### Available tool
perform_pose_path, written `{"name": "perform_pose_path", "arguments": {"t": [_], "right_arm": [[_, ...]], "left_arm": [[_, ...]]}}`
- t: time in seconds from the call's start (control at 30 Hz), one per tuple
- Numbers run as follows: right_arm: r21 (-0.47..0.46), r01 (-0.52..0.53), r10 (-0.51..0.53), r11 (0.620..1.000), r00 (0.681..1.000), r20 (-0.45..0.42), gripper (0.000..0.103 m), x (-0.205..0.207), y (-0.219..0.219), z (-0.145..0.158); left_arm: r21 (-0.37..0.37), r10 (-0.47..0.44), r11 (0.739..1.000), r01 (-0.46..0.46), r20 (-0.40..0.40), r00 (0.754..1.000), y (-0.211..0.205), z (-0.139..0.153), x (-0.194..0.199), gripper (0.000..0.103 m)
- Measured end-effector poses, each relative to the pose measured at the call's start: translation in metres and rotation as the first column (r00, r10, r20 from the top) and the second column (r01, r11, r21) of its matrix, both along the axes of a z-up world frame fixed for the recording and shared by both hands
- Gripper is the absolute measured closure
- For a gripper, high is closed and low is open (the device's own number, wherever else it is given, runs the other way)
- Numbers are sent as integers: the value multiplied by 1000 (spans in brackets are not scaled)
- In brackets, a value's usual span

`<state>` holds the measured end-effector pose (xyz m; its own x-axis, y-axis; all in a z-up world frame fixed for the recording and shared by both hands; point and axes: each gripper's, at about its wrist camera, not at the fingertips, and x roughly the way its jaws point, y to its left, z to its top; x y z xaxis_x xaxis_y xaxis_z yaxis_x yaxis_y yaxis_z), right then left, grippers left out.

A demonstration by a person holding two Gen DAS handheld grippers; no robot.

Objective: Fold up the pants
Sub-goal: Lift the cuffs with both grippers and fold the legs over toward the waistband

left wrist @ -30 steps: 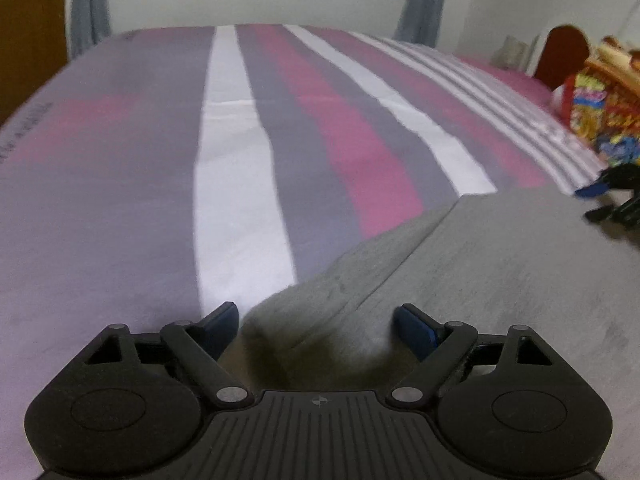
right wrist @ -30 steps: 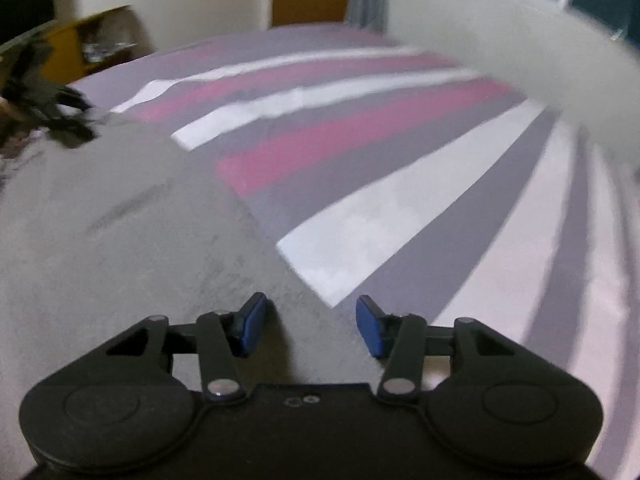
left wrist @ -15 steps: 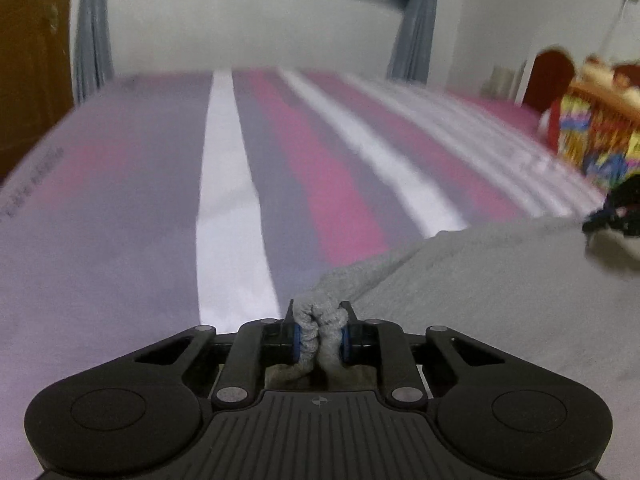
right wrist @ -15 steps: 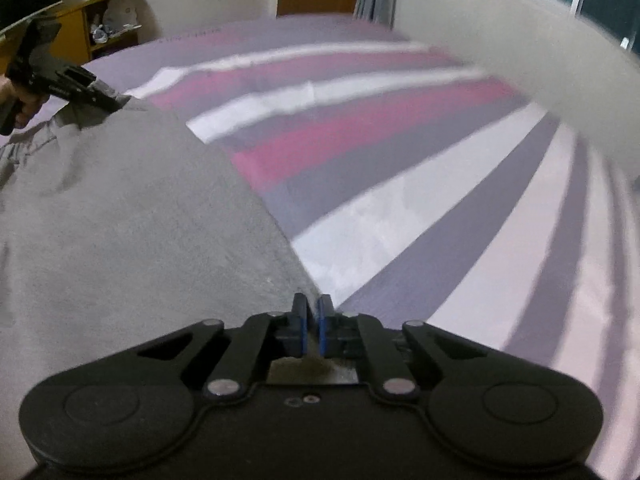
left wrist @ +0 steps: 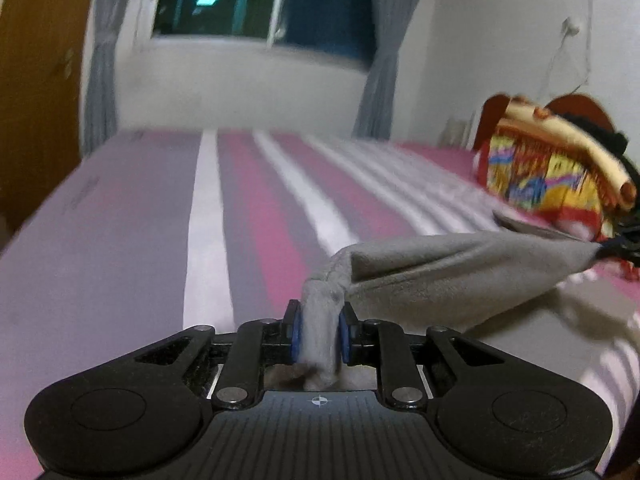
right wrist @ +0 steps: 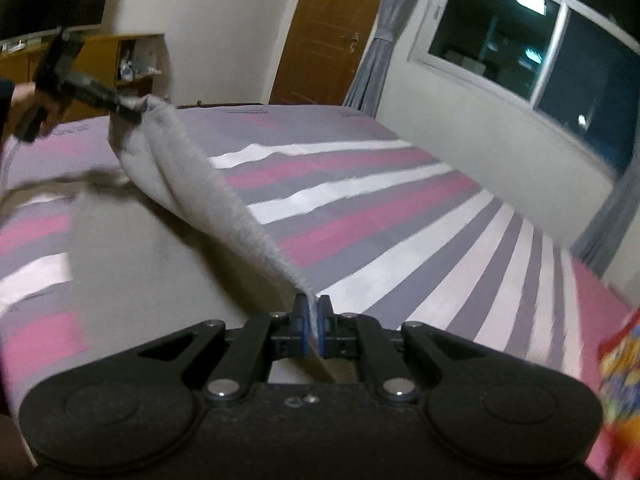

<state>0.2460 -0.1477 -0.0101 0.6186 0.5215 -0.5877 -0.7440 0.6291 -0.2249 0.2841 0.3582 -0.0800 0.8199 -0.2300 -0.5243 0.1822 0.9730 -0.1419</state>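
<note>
1. Left wrist view, from the left: we see a brown wooden door (left wrist: pixel 36 80) at the frame edge, then a grey curtain (left wrist: pixel 100 60) beside a dark window (left wrist: pixel 260 0), with a second grey curtain (left wrist: pixel 378 80) on its right.
2. Below them lies the bed with its pink, grey and white striped sheet (left wrist: pixel 120 240).
3. Our left gripper (left wrist: pixel 319 334) has its blue pads pressed together on a bunched corner of the grey fleece pants (left wrist: pixel 440 276).
4. The fabric stretches rightward, lifted off the sheet, to our right gripper (left wrist: pixel 618 242), which shows dark and blurred at the far edge.
5. Behind that sits a colourful red and yellow printed bundle (left wrist: pixel 552 184), in front of a brown wooden headboard (left wrist: pixel 576 106).
6. In the right wrist view, the left gripper (right wrist: pixel 124 110) appears at upper left, held by a hand (right wrist: pixel 36 100), pinching the far corner of the pants (right wrist: pixel 200 184).
7. The cloth runs taut down to the right gripper (right wrist: pixel 315 326), whose pads are clamped on a thin edge of it.
8. More of the pants lies on the sheet (right wrist: pixel 400 208) below the lifted span.
9. A wooden door (right wrist: pixel 332 32) and window (right wrist: pixel 540 40) stand beyond.
</note>
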Motion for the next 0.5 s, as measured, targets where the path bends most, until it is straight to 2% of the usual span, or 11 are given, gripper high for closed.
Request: {"name": "perform_pose_path", "arguments": {"t": [0.03,0.07,0.1,0.13,0.17,0.23,0.27,0.3,0.4,0.5], "right_arm": [[9,22,-22,1000,999,-27,96,-9,-1,-16],[6,62,-62,998,996,-57,89,-13,0,-35],[-6,106,-106,994,989,-99,81,-13,0,-54],[-17,145,-146,989,981,-127,80,-13,2,-66],[-12,195,-195,981,970,-143,77,-15,-2,-72],[63,284,-269,957,947,-172,65,-23,-19,-70],[111,313,-289,943,939,-186,53,-26,-29,-64],[145,340,-309,929,930,-199,49,-27,-37,-58],[205,421,-370,883,896,-247,49,-17,-52,-46],[206,501,-429,841,848,-312,49,11,-43,-42]], "left_arm": [[12,28,1000,-28,-38,999,-4,-14,-11,80],[-1,63,998,-63,-58,996,-4,-28,-21,77],[-36,95,995,-98,-70,993,-3,-37,-33,68],[-58,129,989,-134,-80,988,-2,-43,-44,58],[-68,168,982,-174,-90,982,0,-46,-56,53],[-101,228,966,-237,-96,969,5,-49,-79,46],[-132,253,956,-263,-92,963,8,-50,-91,45],[-178,277,940,-289,-91,957,13,-49,-105,43],[-301,313,897,-324,-85,946,16,-49,-126,42],[-477,286,821,-313,-130,949,13,-55,-122,42]]}}
